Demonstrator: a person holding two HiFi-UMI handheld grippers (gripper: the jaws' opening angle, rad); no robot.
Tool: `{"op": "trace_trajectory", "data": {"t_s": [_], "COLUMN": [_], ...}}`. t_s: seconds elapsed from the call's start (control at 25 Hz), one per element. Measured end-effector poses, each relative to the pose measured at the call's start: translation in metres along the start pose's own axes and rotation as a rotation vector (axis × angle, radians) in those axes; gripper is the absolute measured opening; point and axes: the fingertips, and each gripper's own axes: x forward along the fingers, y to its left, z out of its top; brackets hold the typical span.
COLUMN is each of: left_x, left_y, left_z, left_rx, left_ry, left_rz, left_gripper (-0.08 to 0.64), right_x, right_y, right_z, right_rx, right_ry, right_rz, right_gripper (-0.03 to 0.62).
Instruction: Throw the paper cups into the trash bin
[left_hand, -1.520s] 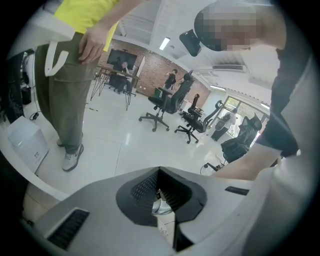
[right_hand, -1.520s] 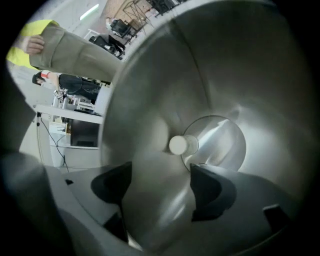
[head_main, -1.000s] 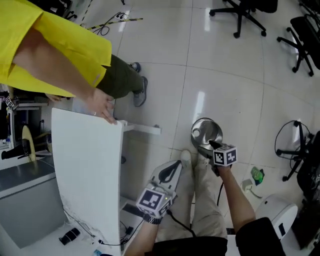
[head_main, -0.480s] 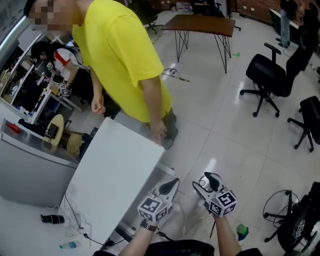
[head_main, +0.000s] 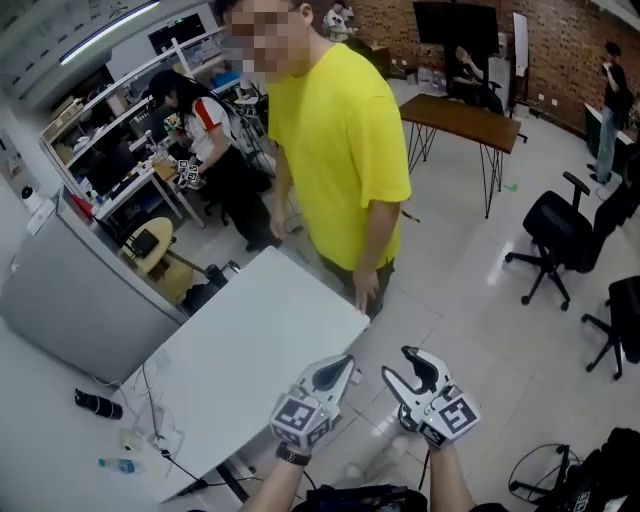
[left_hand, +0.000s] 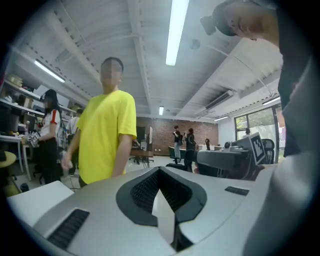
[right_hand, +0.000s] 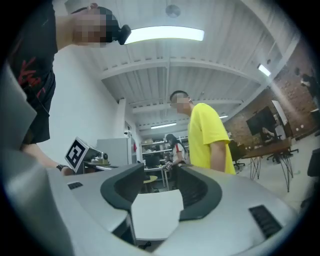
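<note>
No paper cup and no trash bin shows in any present view. Both grippers are held up side by side at the bottom of the head view, pointing out over the floor beside a white table. My left gripper is shut, its jaws meeting at the tips with nothing in them. My right gripper is open; shelves show through the gap between its jaws. Those jaws have just been closing, with nothing between them.
A person in a yellow shirt stands at the table's far corner, one hand on it. Office chairs and a brown table lie to the right. A grey cabinet and cluttered shelves are on the left.
Both grippers have risen and the head view has swung up from the floor to the room. The silver bin near the right gripper a second ago has left the view. The right jaws have narrowed.
</note>
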Motion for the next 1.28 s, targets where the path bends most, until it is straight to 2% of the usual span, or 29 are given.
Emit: {"op": "trace_trajectory", "data": {"t_s": [0.28,0.4,0.52,0.72,0.92,1.08,1.28], "left_x": [-0.140,-0.197,-0.230,-0.269,-0.284,-0.266,-0.251], "left_y": [0.032,0.051,0.067,0.099,0.145,0.165,0.181], "left_z": [0.029,0.026,0.018,0.026,0.033,0.047,0.056], "left_rx": [-0.018,-0.058,-0.075,-0.086,-0.090,-0.049,-0.028], "left_ry": [-0.121,-0.163,-0.181,-0.234,-0.238,-0.222,-0.201], "left_rz": [0.180,0.297,0.403,0.521,0.629,0.641,0.668], "left_gripper": [0.002,0.002,0.002,0.002,0.002,0.002,0.002], "right_x": [0.057,0.077,0.092,0.136,0.181,0.212,0.231], "right_y": [0.135,0.184,0.215,0.243,0.254,0.240,0.225], "right_z": [0.021,0.023,0.029,0.020,0.019,0.018,0.018], "right_rx": [-0.046,-0.058,-0.056,-0.039,-0.014,0.033,0.084], "right_ry": [0.034,0.034,-0.019,-0.007,0.006,0.005,0.032], "right_rz": [0.159,0.228,0.330,0.443,0.523,0.549,0.538], "right_gripper": [0.201,0.183,0.183,0.183,0.183,0.183,0.183]}}
